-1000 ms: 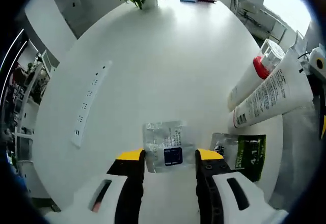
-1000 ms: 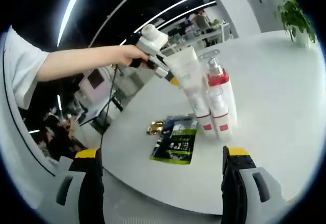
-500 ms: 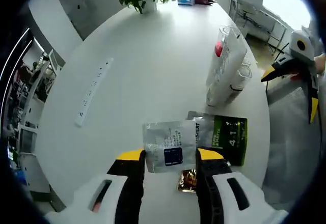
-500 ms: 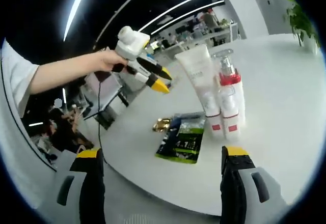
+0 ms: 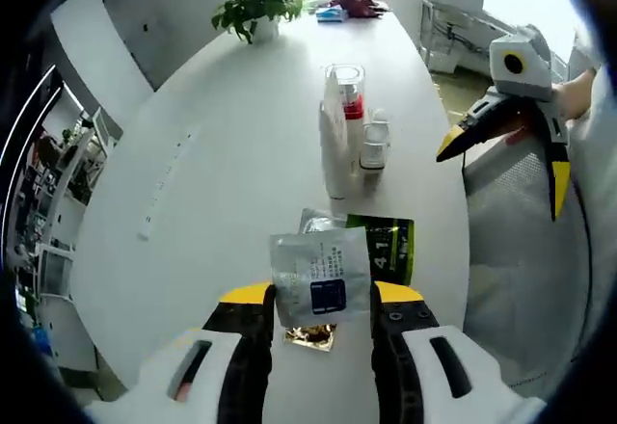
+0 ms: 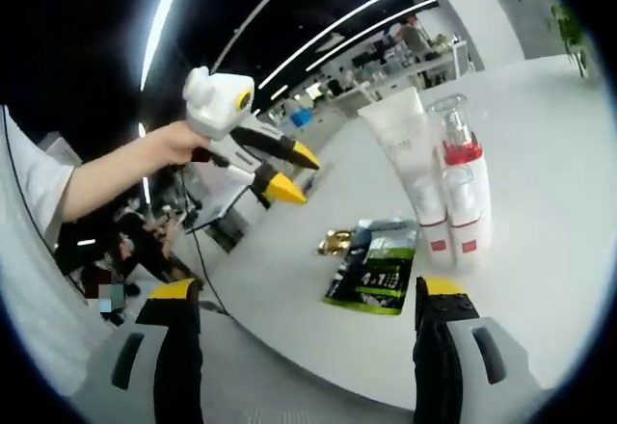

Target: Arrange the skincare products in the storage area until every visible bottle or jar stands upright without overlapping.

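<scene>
A white tube (image 5: 334,145) (image 6: 410,169) stands on its cap on the white table (image 5: 241,135). Beside it stand a pump bottle with a red collar (image 5: 349,96) (image 6: 461,178) and a small white bottle (image 5: 373,145). In front of them lie a green and black sachet (image 5: 390,251) (image 6: 381,270) and a gold sachet (image 5: 310,337) (image 6: 335,243). My left gripper (image 5: 321,294) (image 6: 286,175) is shut on a silver sachet (image 5: 321,277), held off the table's near edge. My right gripper (image 6: 306,289) (image 5: 506,166) is wide open and holds nothing.
A potted plant (image 5: 253,0) and small items (image 5: 347,2) sit at the table's far end. A white power strip (image 5: 164,183) lies on the left side. The table edge (image 5: 453,251) runs close past the sachets. A person's arm (image 6: 106,178) holds the left gripper.
The left gripper has drawn back from beside the tube's top, away from the table, with the silver sachet still in it. Tube and pump bottle stay upright.
</scene>
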